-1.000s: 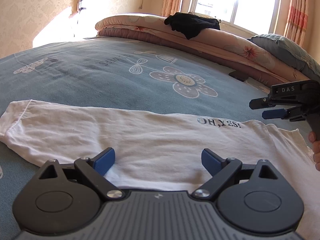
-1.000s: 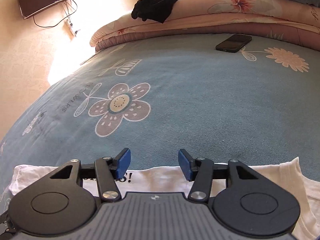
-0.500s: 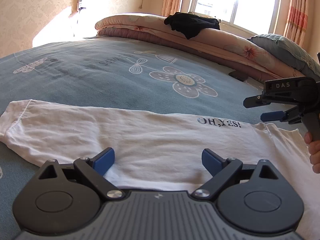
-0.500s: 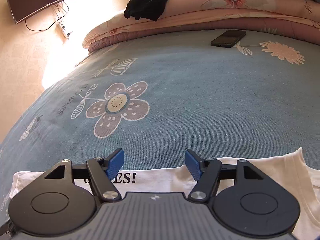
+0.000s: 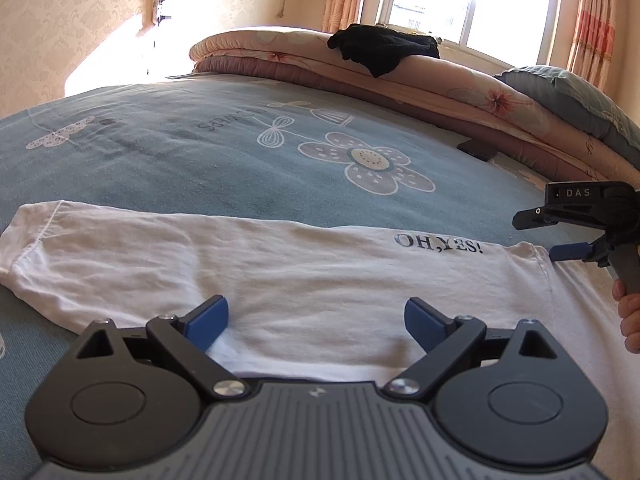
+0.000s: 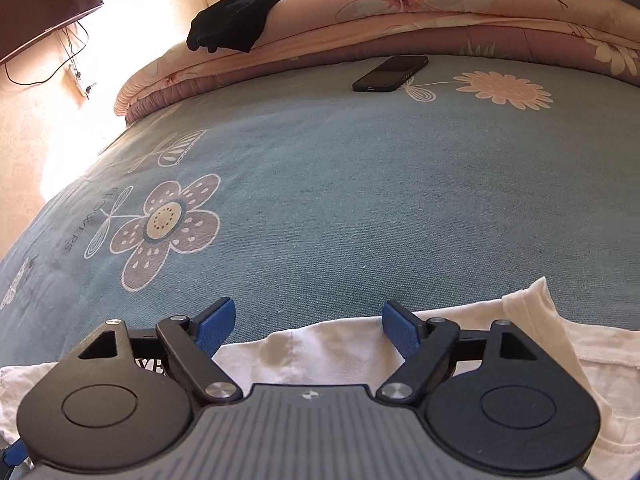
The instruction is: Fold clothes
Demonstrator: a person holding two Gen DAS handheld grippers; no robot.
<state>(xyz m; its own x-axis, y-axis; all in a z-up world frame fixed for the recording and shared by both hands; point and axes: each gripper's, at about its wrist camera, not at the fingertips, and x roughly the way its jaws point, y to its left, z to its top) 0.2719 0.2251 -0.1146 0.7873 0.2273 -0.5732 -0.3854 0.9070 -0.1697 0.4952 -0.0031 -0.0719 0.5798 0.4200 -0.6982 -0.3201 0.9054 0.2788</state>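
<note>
White T-shirt (image 5: 300, 280) flat on bed (image 5: 200, 168)

Both wrist views overlook bed (image 5: 200, 160)

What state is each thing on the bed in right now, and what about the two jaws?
White T-shirt: lying flat on the bed, folded into a long band, print facing up.
Phone: lying flat, screen dark.
Black garment: draped unfolded over the rolled quilt.
Left gripper: jaws open over the shirt, holding nothing.
Right gripper: jaws have just been opening, nothing gripped.
</note>
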